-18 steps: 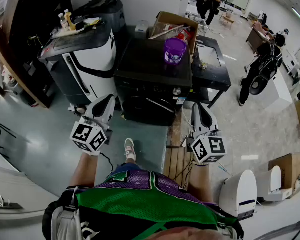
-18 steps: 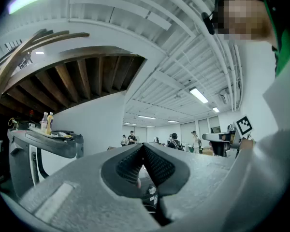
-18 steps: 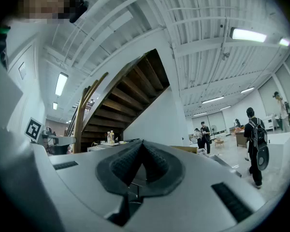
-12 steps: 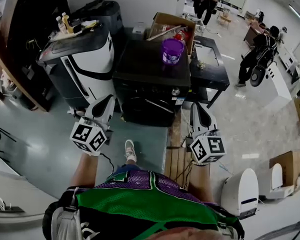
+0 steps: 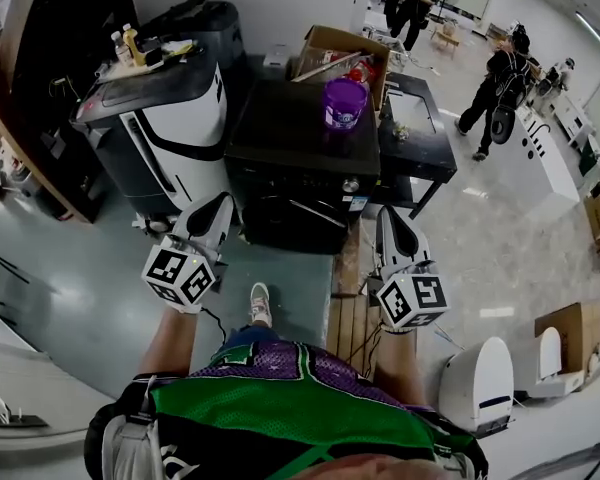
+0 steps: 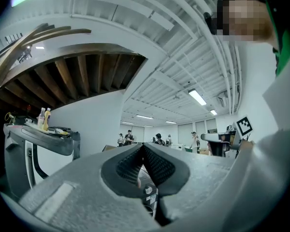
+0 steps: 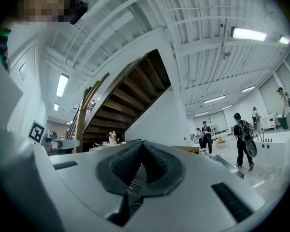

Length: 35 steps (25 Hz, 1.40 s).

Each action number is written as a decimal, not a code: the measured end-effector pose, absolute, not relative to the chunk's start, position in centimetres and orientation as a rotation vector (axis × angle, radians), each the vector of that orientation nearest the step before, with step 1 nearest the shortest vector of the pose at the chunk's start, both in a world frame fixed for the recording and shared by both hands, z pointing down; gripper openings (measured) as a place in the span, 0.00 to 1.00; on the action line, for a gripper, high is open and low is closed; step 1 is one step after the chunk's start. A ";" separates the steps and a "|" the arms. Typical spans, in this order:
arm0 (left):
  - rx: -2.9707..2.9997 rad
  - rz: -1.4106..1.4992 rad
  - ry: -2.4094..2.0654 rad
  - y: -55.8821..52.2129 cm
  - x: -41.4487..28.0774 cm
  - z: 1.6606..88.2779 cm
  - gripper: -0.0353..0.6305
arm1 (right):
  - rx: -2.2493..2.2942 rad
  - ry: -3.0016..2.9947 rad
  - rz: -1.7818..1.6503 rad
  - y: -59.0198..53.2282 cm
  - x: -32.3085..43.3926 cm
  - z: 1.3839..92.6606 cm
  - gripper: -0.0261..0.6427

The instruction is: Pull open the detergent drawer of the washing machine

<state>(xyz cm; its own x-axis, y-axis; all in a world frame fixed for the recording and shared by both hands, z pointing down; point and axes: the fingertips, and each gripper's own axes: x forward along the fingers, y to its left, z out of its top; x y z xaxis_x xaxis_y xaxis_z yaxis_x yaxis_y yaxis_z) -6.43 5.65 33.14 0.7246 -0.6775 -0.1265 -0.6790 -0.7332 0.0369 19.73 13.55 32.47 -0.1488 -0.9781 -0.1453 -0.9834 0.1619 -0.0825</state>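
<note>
The black washing machine (image 5: pixel 302 133) stands straight ahead in the head view, its front panel (image 5: pixel 298 180) carrying a round knob (image 5: pixel 353 183). I cannot make out the detergent drawer on that dark panel. A purple tub (image 5: pixel 345 101) rests on the lid. My left gripper (image 5: pixel 221 203) hovers short of the machine's lower left corner, jaws shut with nothing between them (image 6: pixel 143 147). My right gripper (image 5: pixel 390 215) hangs off the machine's right side, also shut and empty (image 7: pixel 141 145). Neither touches the machine.
A white-and-black appliance (image 5: pixel 158 128) with bottles (image 5: pixel 127 43) on top stands at the left. Behind are a cardboard box (image 5: pixel 340 48) and a black table (image 5: pixel 420 143). A wooden pallet (image 5: pixel 355 318), my shoe (image 5: pixel 259 298) and white units (image 5: pixel 477 386) lie near. People (image 5: pixel 495 78) walk behind.
Both grippers have stayed almost where they were, still shut. The person in black at the right has walked towards the back of the room.
</note>
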 end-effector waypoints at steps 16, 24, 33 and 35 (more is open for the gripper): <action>-3.029 0.288 1.119 -1.6 -9.5 33.5 0.08 | -1.902 2.293 0.089 6.6 14.8 29.9 0.04; -3.055 0.287 1.086 -6.4 -12.5 33.9 0.08 | -1.894 2.290 0.089 1.3 11.0 29.9 0.04; -3.075 0.273 0.979 -11.0 -15.0 33.7 0.08 | -1.902 2.293 0.129 -3.9 6.3 29.4 0.04; -3.076 0.260 0.939 -11.8 -15.2 33.7 0.08 | -1.913 2.285 0.137 -4.8 5.8 29.5 0.04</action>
<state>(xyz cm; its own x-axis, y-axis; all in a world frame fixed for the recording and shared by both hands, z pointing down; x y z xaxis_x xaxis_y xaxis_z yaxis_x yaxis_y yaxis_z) -15.18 -11.80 33.72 0.8179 -0.5607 -0.1288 -0.5471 -0.8273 0.1273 5.76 -4.80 29.49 -0.1702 -0.9690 -0.1793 -0.9834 0.1785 -0.0311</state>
